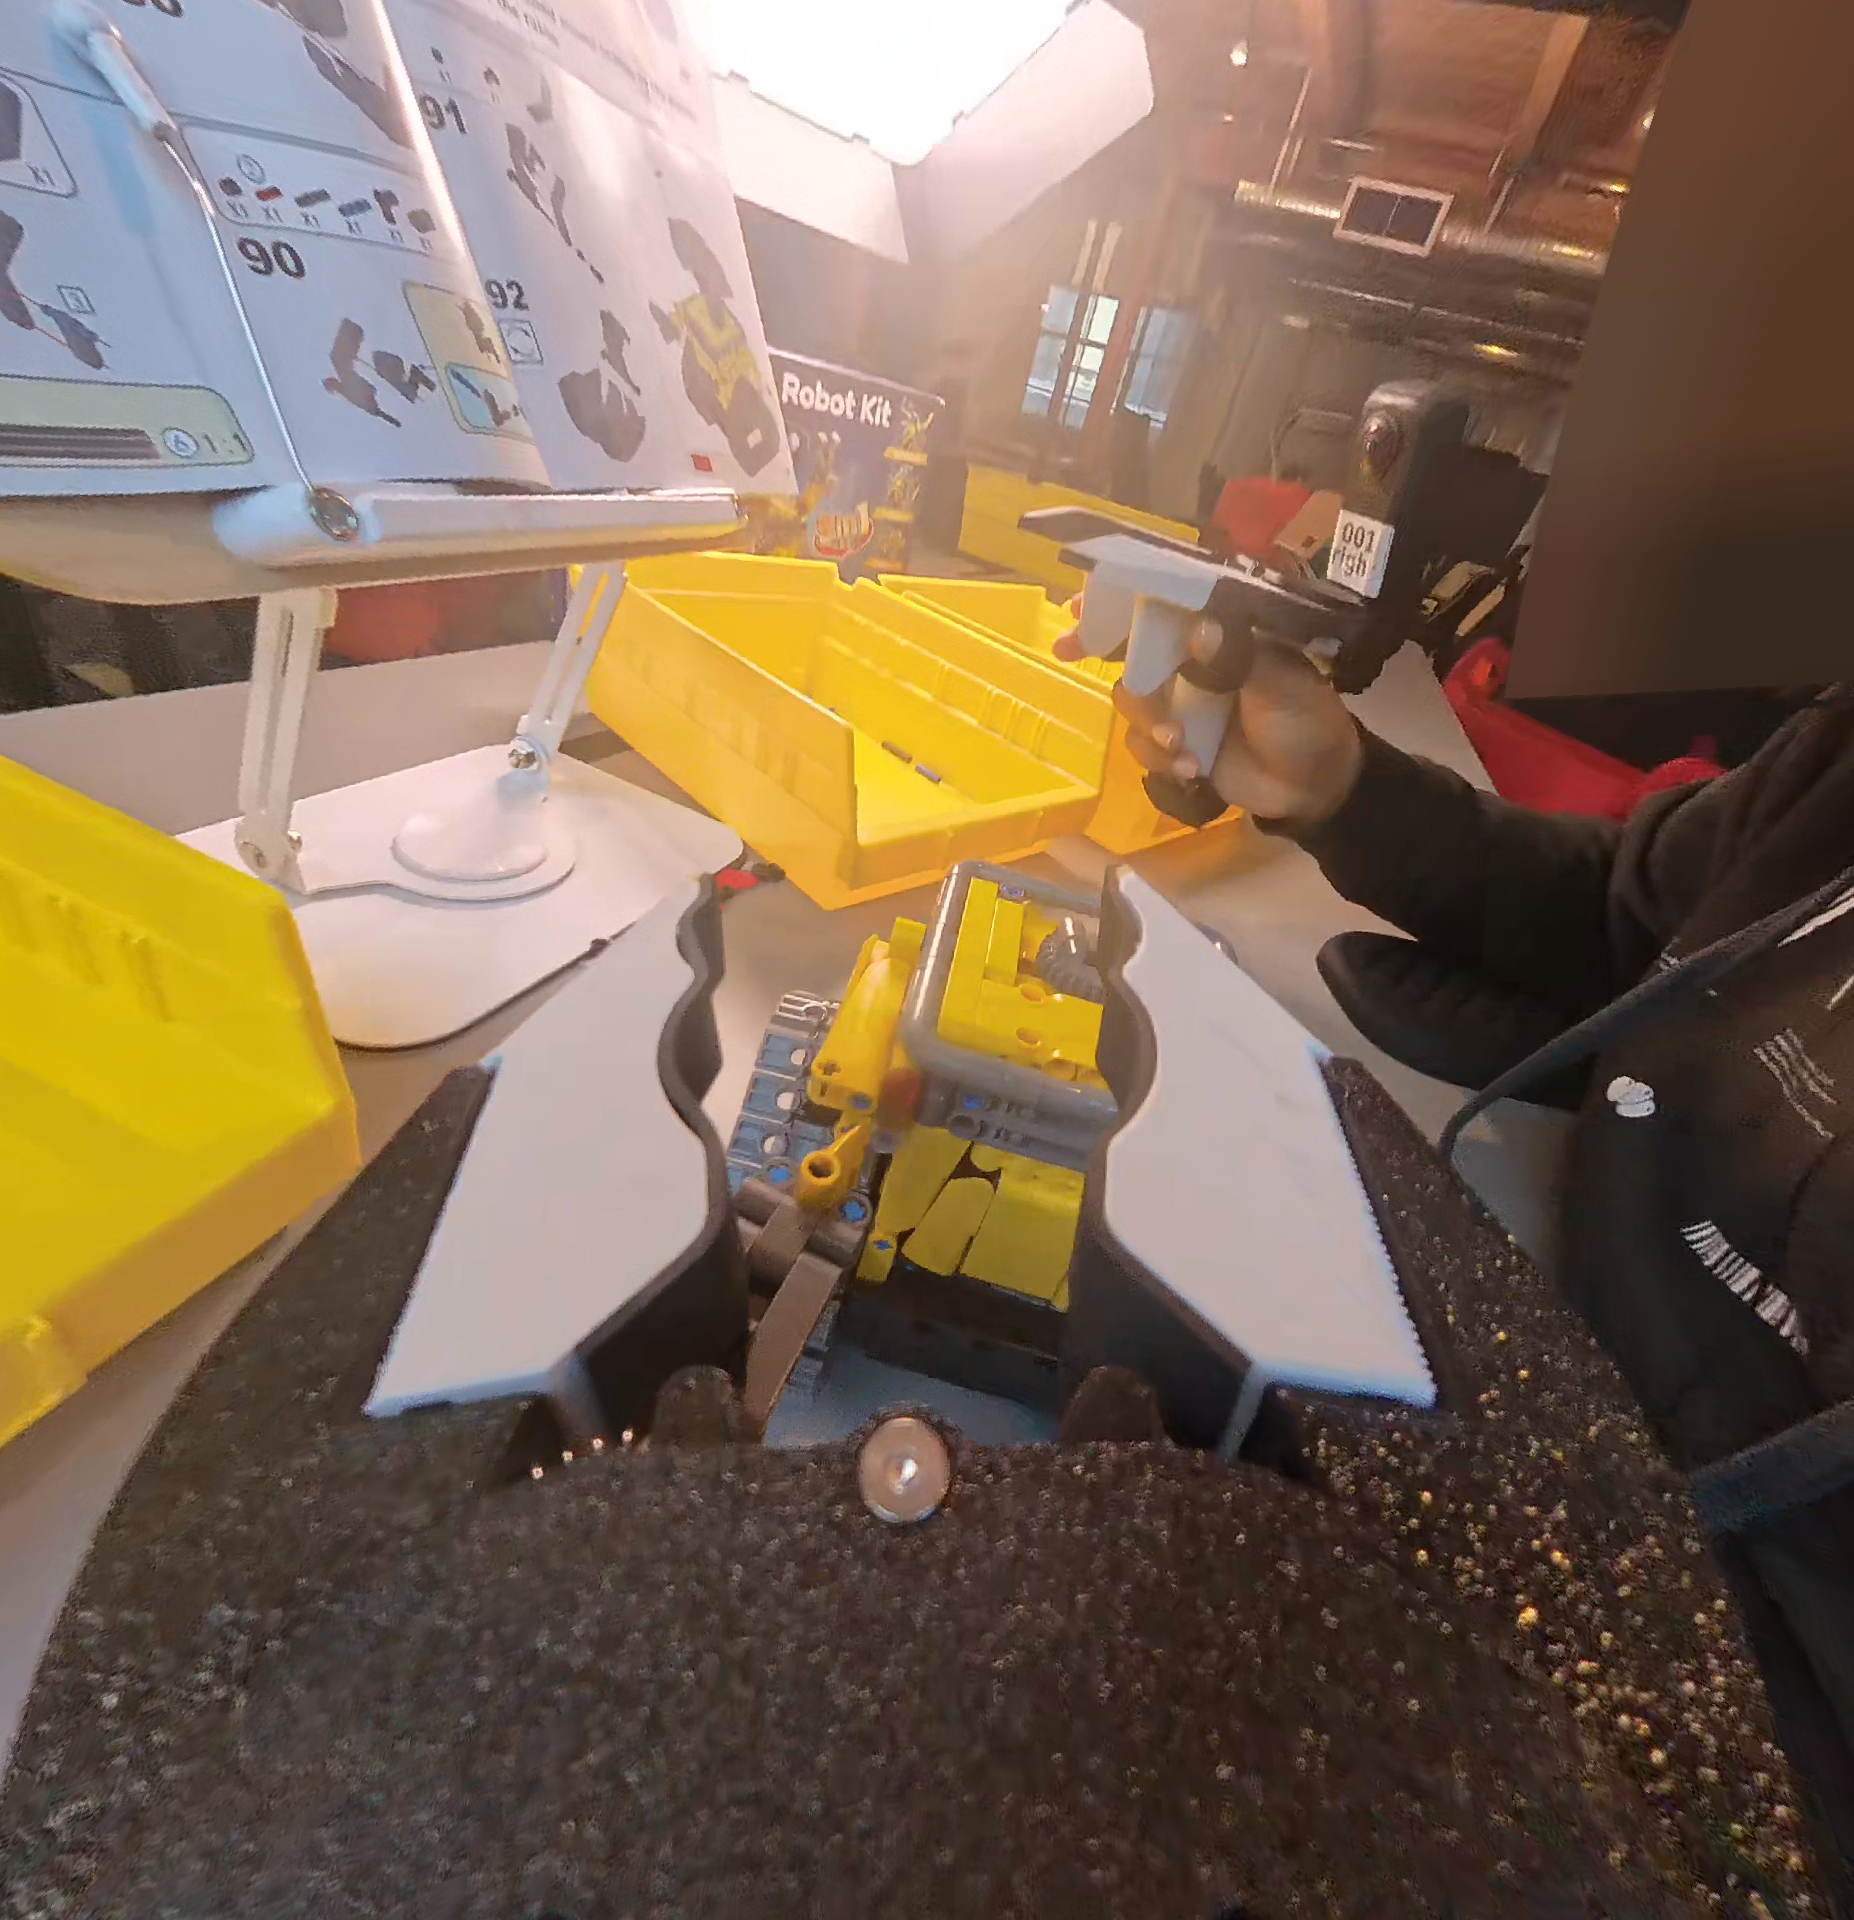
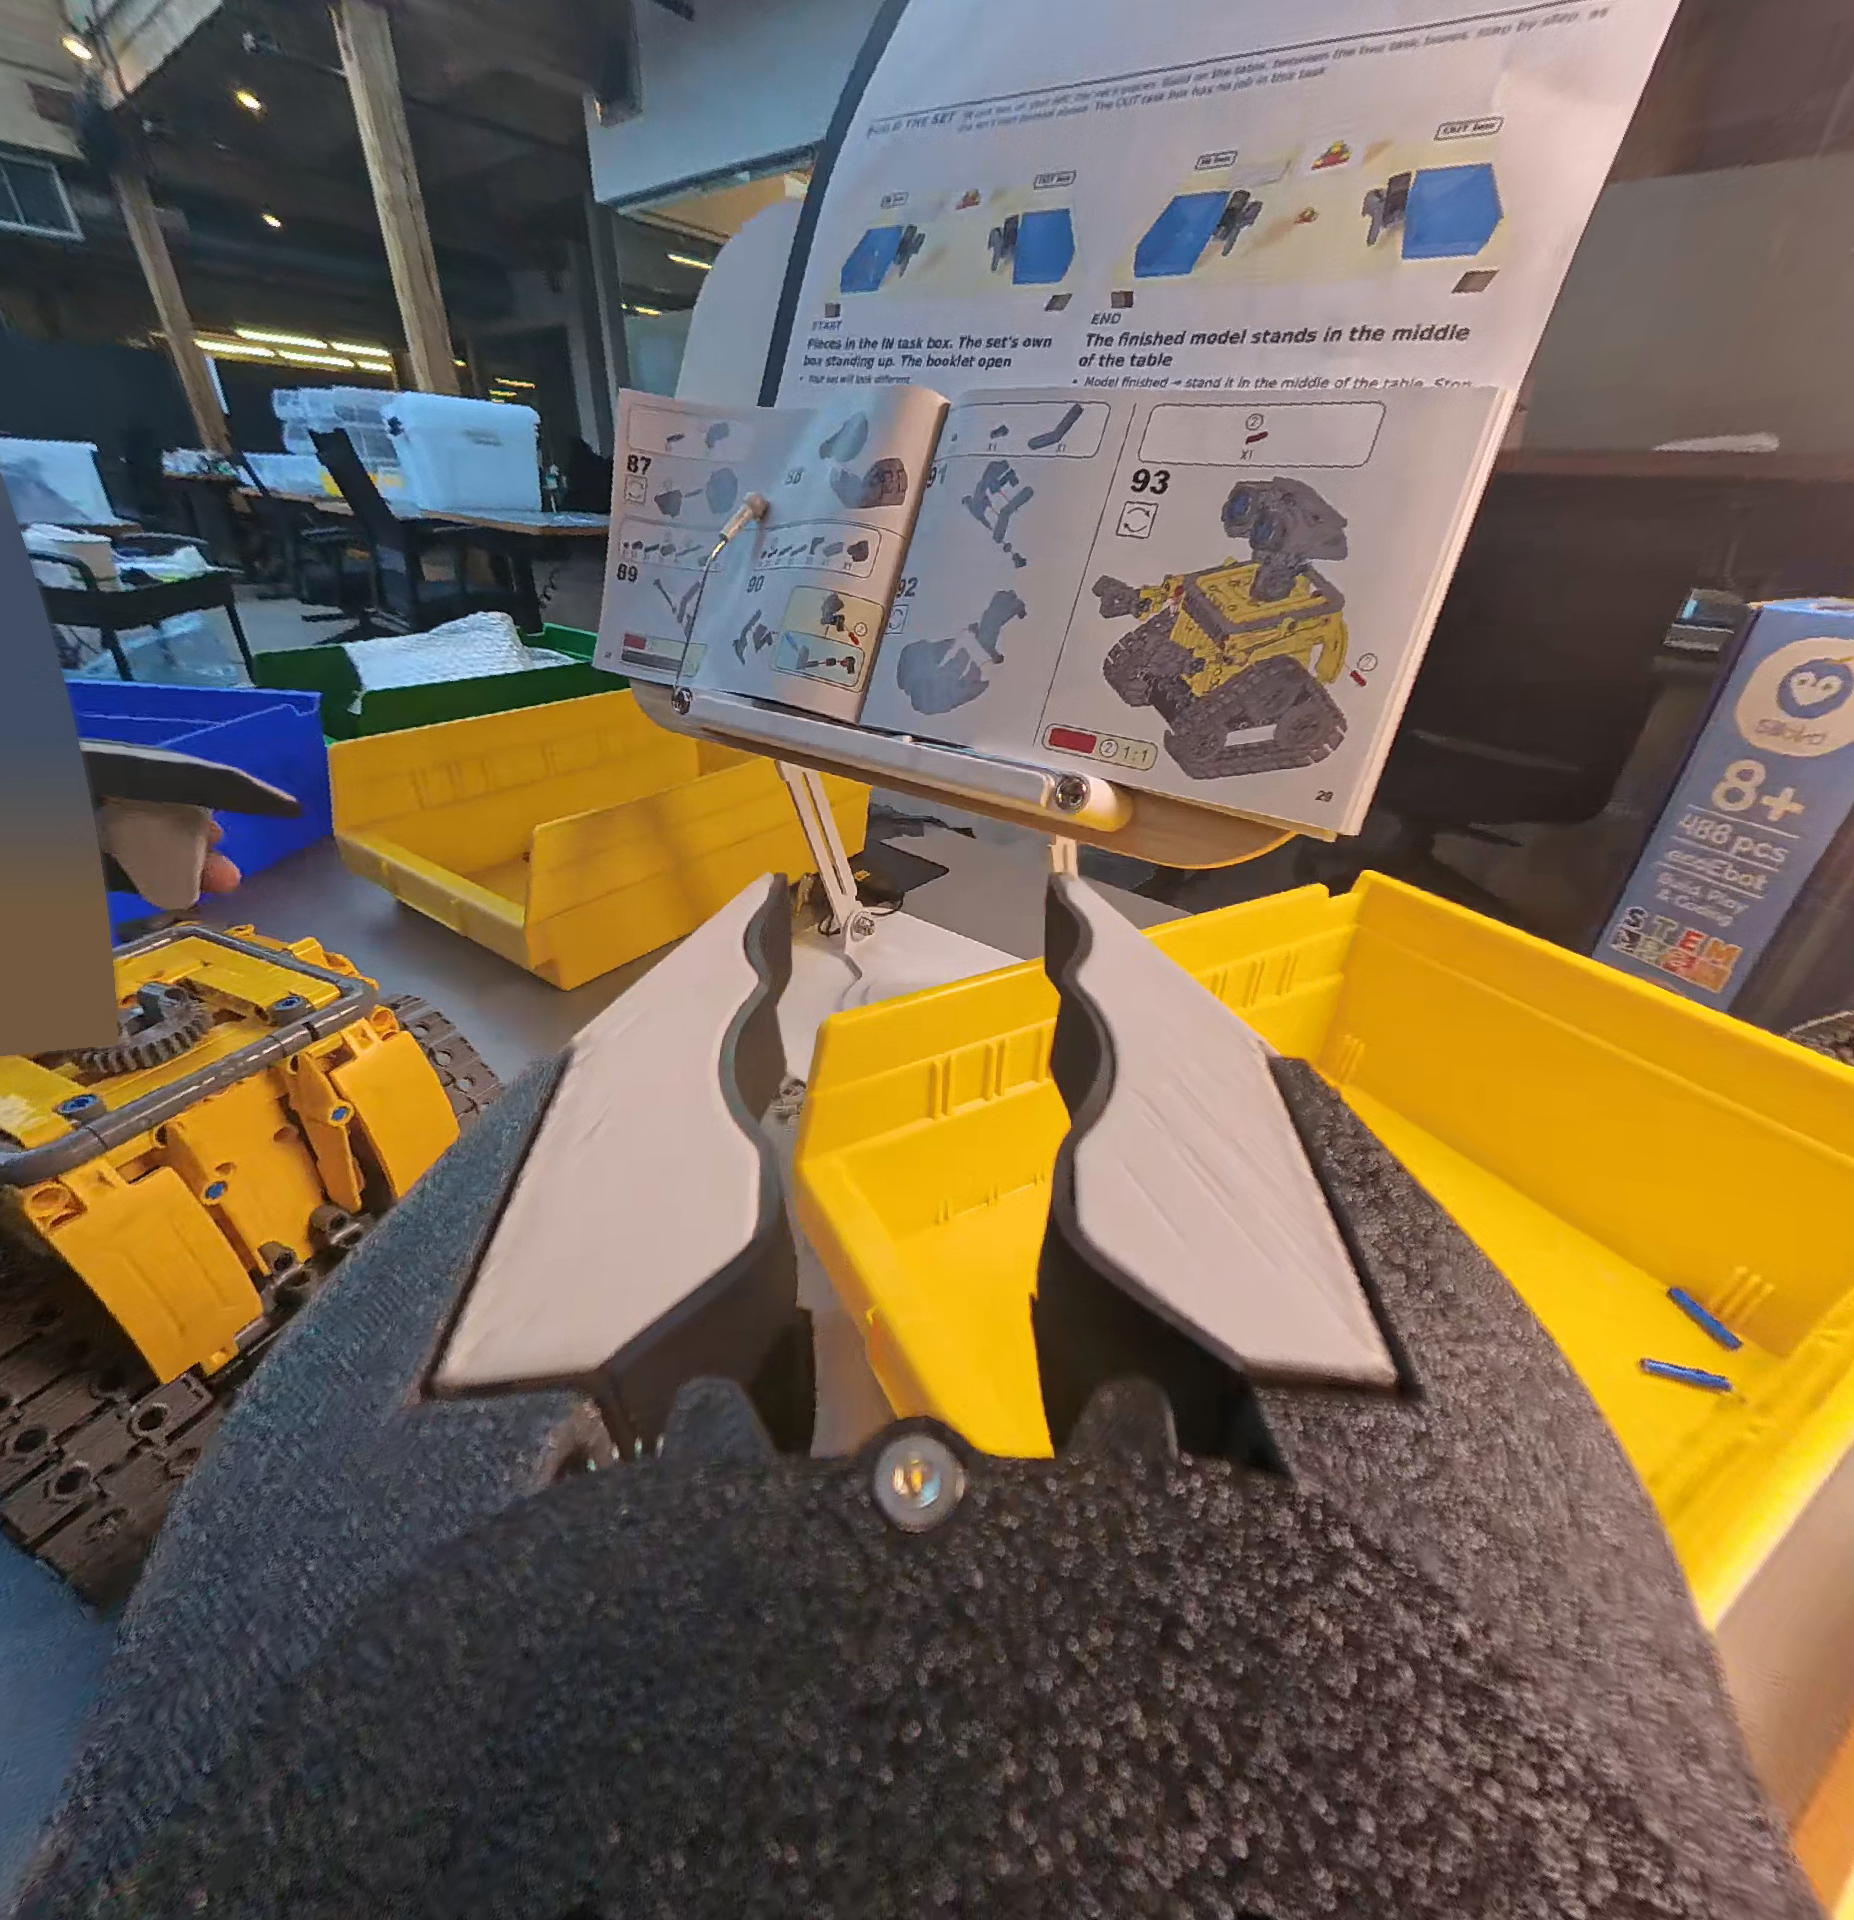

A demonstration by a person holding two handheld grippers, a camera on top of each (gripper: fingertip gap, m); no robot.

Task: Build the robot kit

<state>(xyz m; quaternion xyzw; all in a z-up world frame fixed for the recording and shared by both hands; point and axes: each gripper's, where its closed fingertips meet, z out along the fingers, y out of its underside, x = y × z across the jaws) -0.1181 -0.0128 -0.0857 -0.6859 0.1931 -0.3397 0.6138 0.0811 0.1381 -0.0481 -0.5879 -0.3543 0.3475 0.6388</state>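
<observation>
Presently we record the left gripper (image 1: 907, 914) clasping the yellow brick model (image 1: 964, 1081), the right gripper (image 2: 912, 914) spread wide, empty, over a yellow bin (image 2: 1525, 1049).

**Materials and surface finishes at the workstation**

Left gripper (image 1: 907, 956): matt pale-grey plastic fingers edged in black, set in coarse black foam, lower centre. Brick-built model (image 1: 964, 1091): glossy yellow and grey plastic, centre. Bins (image 2: 1525, 1049): smooth, shiny yellow plastic. Instruction booklet (image 2: 1110, 582): satin printed paper, upper frame, on a white-painted metal stand (image 1: 466, 831). Bench (image 1: 123, 717): smooth matt grey. Right gripper (image 2: 918, 935): same plastic and foam.
</observation>
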